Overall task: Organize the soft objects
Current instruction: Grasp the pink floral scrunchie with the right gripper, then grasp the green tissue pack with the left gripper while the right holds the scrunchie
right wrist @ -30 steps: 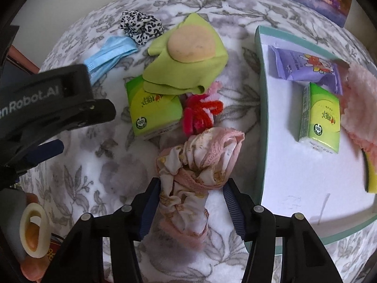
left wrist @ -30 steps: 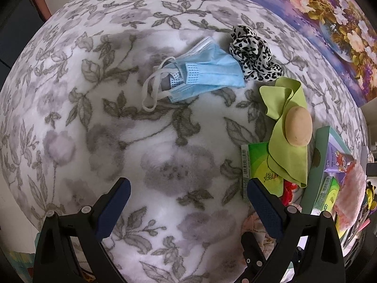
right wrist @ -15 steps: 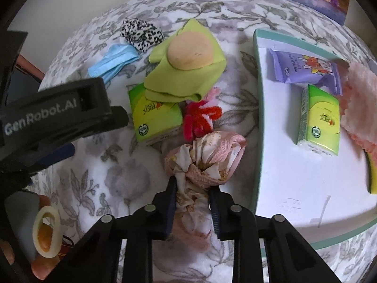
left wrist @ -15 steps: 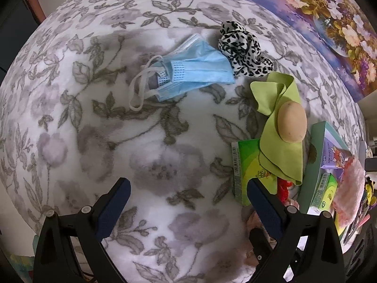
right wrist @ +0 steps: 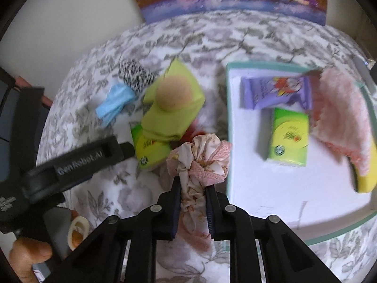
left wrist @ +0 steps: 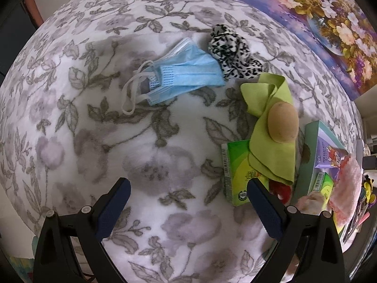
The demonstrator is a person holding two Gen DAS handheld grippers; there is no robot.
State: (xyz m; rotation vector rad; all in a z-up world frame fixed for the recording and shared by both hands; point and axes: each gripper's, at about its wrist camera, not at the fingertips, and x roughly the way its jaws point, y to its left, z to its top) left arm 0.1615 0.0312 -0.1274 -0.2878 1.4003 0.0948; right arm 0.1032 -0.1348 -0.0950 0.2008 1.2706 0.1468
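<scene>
The right-hand view is smeared by motion, so the prints on the packets are unreadable, and the lower end of the scrunchie point(right wrist: 198, 162) disappears between the right gripper point(right wrist: 192, 202), whose jaws have just been closing and now pinch its crumpled stem. It is a bunched ring of cream floral cloth with pink lace, flaring above the jaws, held just beside the tray's point(right wrist: 247, 188) near-left edge. In the left view only a scrap of it shows, behind a finger. The left gripper point(left wrist: 186, 210) hangs over bare floral blanket point(left wrist: 117, 141) with its jaws wide and nothing between them; a thumb point(right wrist: 28, 257) shows at the frame's corner. Toward the far edge lie a blue mask point(left wrist: 181, 75) and a spotted scrunchie point(left wrist: 233, 52), touching. A green cloth point(left wrist: 273, 151) with a tan sponge point(left wrist: 282, 122) on it drapes over a green tissue pack point(left wrist: 235, 165), hiding most of it, and something red point(left wrist: 280, 191) beneath cannot be made out. On the tray are a purple packet point(right wrist: 275, 92), a second green pack point(right wrist: 288, 136) and a pink cloth point(right wrist: 341, 118) half covering something yellow point(right wrist: 367, 174). A flower painting point(left wrist: 318, 23) stands behind, cut off.
</scene>
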